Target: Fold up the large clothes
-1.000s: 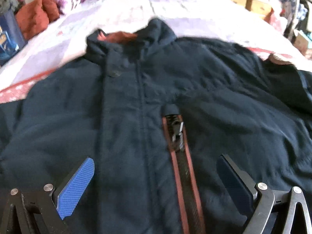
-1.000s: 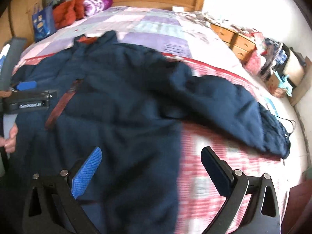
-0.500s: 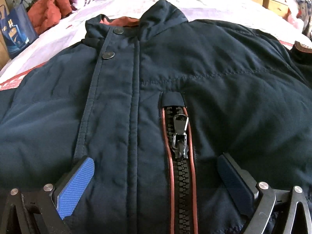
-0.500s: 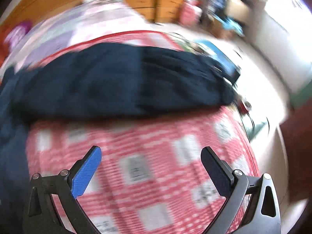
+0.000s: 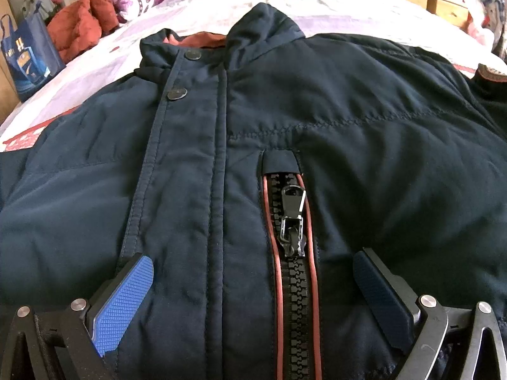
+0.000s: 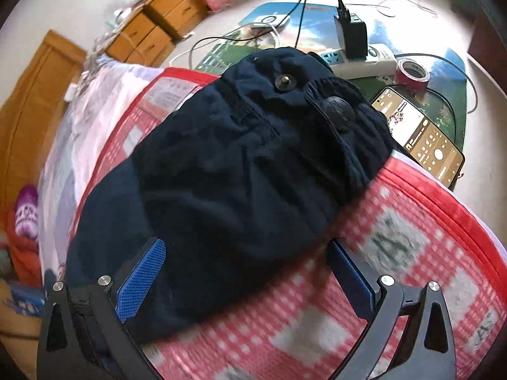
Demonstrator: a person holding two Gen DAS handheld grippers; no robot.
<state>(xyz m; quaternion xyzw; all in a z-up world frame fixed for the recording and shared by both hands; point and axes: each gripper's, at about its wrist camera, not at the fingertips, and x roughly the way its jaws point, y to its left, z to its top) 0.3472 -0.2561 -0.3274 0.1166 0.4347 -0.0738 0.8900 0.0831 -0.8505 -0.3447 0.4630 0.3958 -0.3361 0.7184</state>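
Right claw (image 6: 244,272) swung off the jacket body and out along the sleeve: a second back its view took in the whole front, half a second back it was a blur across the sleeve, and now it sat low over the cuff end. Left claw (image 5: 253,288) barely moved, only closed in slightly on the chest.

Jacket (image 5: 348,120) lay front-up on the bed (image 5: 285,3), collar at top centre of the left view, pocket zipper (image 5: 293,221) just right of centre, snaps (image 5: 176,93) on the placket upper left. Sleeve (image 6: 221,174) ran from lower left to upper centre of the right view across the red checked blanket (image 6: 396,253), cuff (image 6: 332,101) overhanging the bed edge above a phone (image 6: 418,136) and power strip (image 6: 364,60) on the floor.

Read: body was laid out, folding not started; this looked like the setup for bringing the sleeve in over the chest.

Left claw: wide open, fingers (image 5: 123,304) straddling placket and zipper, low over the fabric; contact unclear, nothing gripped. Right claw: also wide open, left pad (image 6: 141,280) over the sleeve, right pad over the blanket just past the sleeve edge, nothing gripped.

Risk guess: padded sleeve is bulky, so a shallow pinch may slip.
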